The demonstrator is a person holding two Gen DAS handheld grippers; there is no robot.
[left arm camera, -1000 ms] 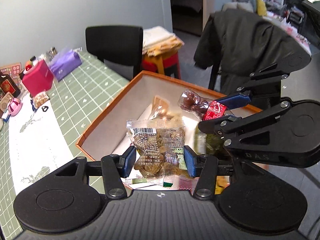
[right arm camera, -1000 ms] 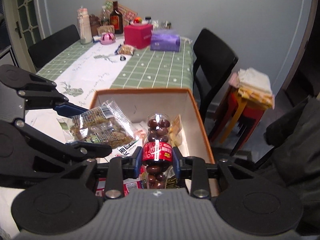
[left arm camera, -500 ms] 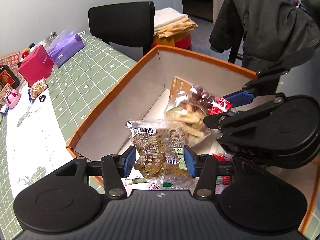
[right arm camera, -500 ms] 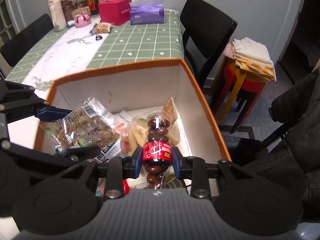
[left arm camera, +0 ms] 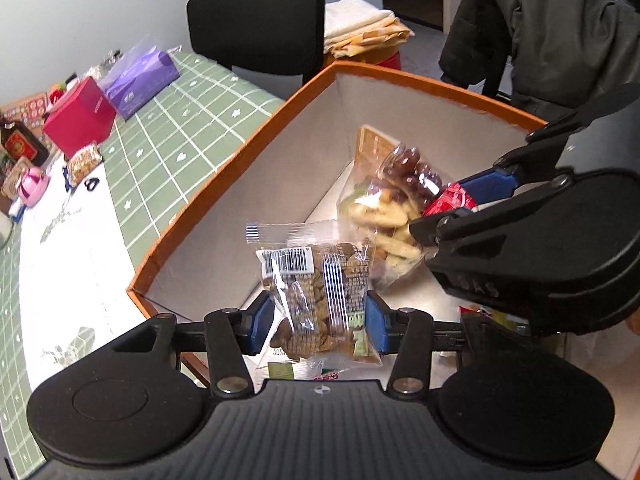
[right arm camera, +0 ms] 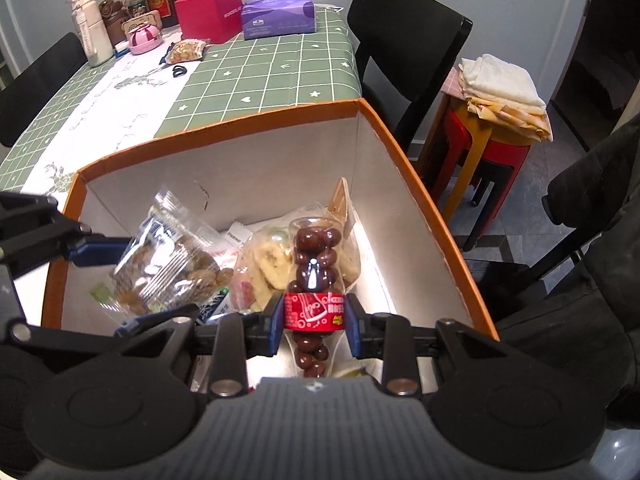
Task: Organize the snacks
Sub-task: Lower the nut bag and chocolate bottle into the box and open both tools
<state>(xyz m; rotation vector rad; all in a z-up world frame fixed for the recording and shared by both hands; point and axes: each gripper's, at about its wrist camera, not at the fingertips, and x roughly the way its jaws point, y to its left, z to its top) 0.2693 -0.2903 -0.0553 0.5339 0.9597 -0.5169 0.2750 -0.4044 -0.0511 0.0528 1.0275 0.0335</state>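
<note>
The left gripper (left arm camera: 320,318) has its blue pads against a clear packet (left arm camera: 316,280) of brown snacks with a barcode label, and its jaws are closing on it. The right gripper (right arm camera: 314,320) is clamped tight on the red label of a small bottle (right arm camera: 314,280) of chocolate balls. Both are held inside the orange-rimmed box (right arm camera: 224,128), above its white floor, the bottle to the right of the packet. Under them in the box lies a bag of banana chips (right arm camera: 268,264) among other wrappers. The box sits at the near end of a table (right arm camera: 256,76) with a green checked cloth. At the far end stand a red box (right arm camera: 208,16), a purple tissue pack (right arm camera: 280,14) and several bottles. A black chair (right arm camera: 404,52) stands beside the table.
</note>
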